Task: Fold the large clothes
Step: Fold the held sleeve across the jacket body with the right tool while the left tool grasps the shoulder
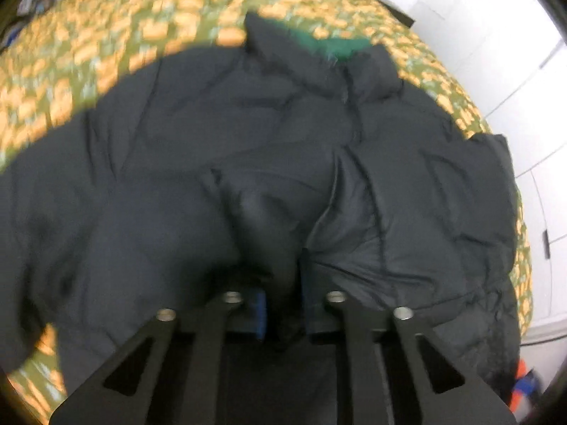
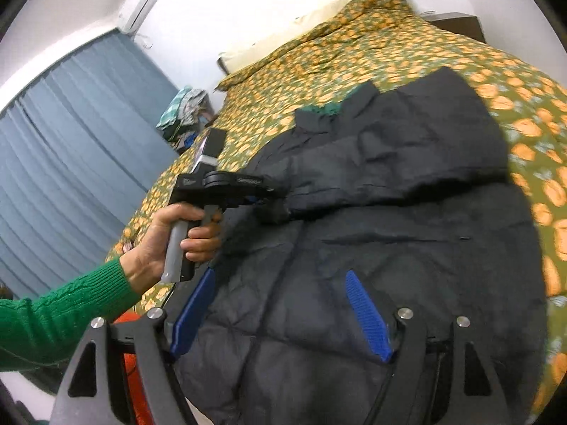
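A large black puffer jacket [image 1: 269,148] with a green collar lining [image 1: 329,47] lies on a bed with an orange-and-green patterned cover [image 1: 81,53]. My left gripper [image 1: 282,304] is shut on the cuff of the jacket's sleeve; black fabric fills the gap between its blue pads. In the right wrist view the left gripper [image 2: 273,200] holds that sleeve [image 2: 407,163] across the jacket's body [image 2: 354,283]. My right gripper [image 2: 280,304] is open, its blue fingers [image 2: 366,315] spread just over the jacket's lower part, holding nothing.
The bed cover [image 2: 389,46] stretches back to pillows [image 2: 301,35] at the wall. Blue curtains [image 2: 71,141] hang at left, with a pile of clothes [image 2: 184,109] beside the bed. White cabinet doors [image 1: 496,53] stand at right. An orange object [image 1: 524,386] lies on the floor.
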### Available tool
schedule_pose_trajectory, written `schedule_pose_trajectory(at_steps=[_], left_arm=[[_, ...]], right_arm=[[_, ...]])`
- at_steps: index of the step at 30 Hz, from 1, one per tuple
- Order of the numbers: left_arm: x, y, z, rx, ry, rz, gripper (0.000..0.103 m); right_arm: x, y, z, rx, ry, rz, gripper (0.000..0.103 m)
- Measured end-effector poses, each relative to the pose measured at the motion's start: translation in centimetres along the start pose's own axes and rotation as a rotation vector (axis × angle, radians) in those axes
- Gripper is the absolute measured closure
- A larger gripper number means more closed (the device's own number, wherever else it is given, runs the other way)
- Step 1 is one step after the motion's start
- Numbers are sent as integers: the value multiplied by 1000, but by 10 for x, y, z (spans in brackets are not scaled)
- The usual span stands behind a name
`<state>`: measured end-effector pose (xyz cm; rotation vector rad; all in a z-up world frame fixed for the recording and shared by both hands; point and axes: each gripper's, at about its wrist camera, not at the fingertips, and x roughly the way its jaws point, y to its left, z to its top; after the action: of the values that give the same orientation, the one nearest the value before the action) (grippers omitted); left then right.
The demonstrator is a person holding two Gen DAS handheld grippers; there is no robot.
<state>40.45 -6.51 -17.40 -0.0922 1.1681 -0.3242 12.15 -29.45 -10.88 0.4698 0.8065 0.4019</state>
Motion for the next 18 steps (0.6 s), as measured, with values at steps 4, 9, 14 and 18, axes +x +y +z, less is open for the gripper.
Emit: schedule_pose_trajectory(at_steps=[4,9,14,18], left_arm=[[-39,13,28,15,-132,41,93],[-36,68,41,-92,-138,116,93],[-14,88,29,-101,-117,159,89],[2,82,19,-69,-122,199,82]], right_arm=[[-20,-33,32,15,-52,-46,25],[-11,-74,101,30,-90,-200,25],[37,-93,164,33,-56,-268,25],[89,-102,183,-12,-11,-287,25]])
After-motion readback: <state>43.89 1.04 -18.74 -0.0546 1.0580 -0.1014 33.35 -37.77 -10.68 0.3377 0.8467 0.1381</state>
